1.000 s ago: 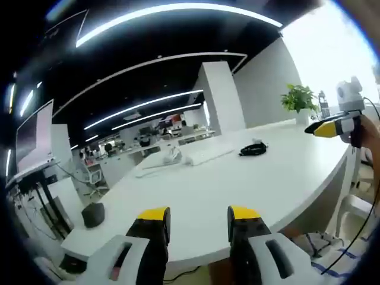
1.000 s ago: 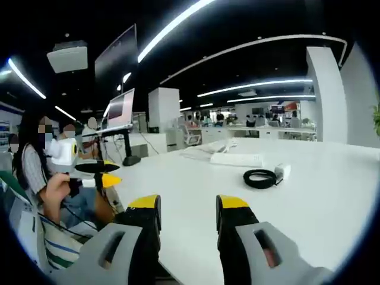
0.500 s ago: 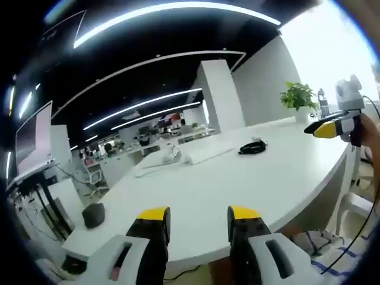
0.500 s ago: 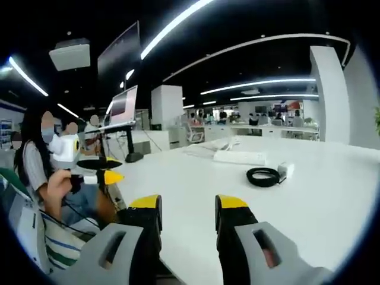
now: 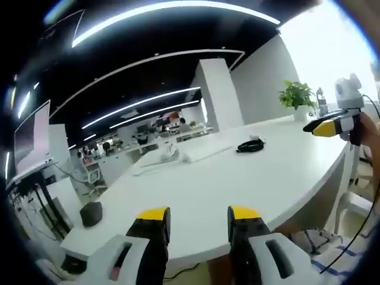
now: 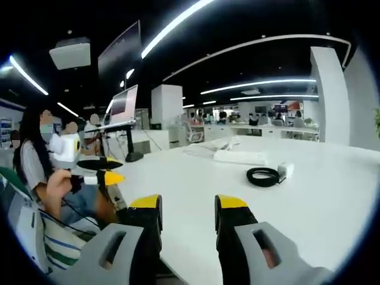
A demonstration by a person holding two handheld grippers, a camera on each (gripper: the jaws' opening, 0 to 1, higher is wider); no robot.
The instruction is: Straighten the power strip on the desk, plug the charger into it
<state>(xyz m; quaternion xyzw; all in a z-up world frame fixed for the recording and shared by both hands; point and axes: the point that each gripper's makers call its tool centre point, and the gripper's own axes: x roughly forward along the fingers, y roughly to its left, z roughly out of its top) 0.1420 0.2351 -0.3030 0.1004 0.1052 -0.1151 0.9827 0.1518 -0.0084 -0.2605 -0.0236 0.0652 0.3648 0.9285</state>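
Left gripper (image 5: pixel 194 215): its yellow-tipped jaws stand spread with nothing between them, held off the near edge of the desk; in the right gripper view it shows at the left (image 6: pixel 100 170), in a person's hand (image 6: pixel 58 189).
Right gripper (image 6: pixel 186 205): jaws likewise spread and empty, poised over the near rim of the desk; in the left gripper view it comes in at the right edge (image 5: pixel 332 124).
Desk (image 5: pixel 237 178): a broad white top with a rounded edge, taken here as the landmark; also seen in the right gripper view (image 6: pixel 196 178).
Power strip (image 6: pixel 239 157): a long white bar lying on the desk towards its far side, well apart from both grippers; in the left gripper view (image 5: pixel 205 152) it lies at a slant.
Charger (image 6: pixel 285 170): a small white block on the desk, just beside its coiled black cable (image 6: pixel 262 176) and nearer than the power strip; in the left gripper view the coil (image 5: pixel 249 145) sits to the right of the strip.
Plant (image 5: pixel 297 98): green, in a white pot, at the far right end of the desk.
Dark rounded object (image 5: pixel 91 214): at the desk's left end.
Monitor (image 6: pixel 123 107): on a stand beyond the desk's left side.
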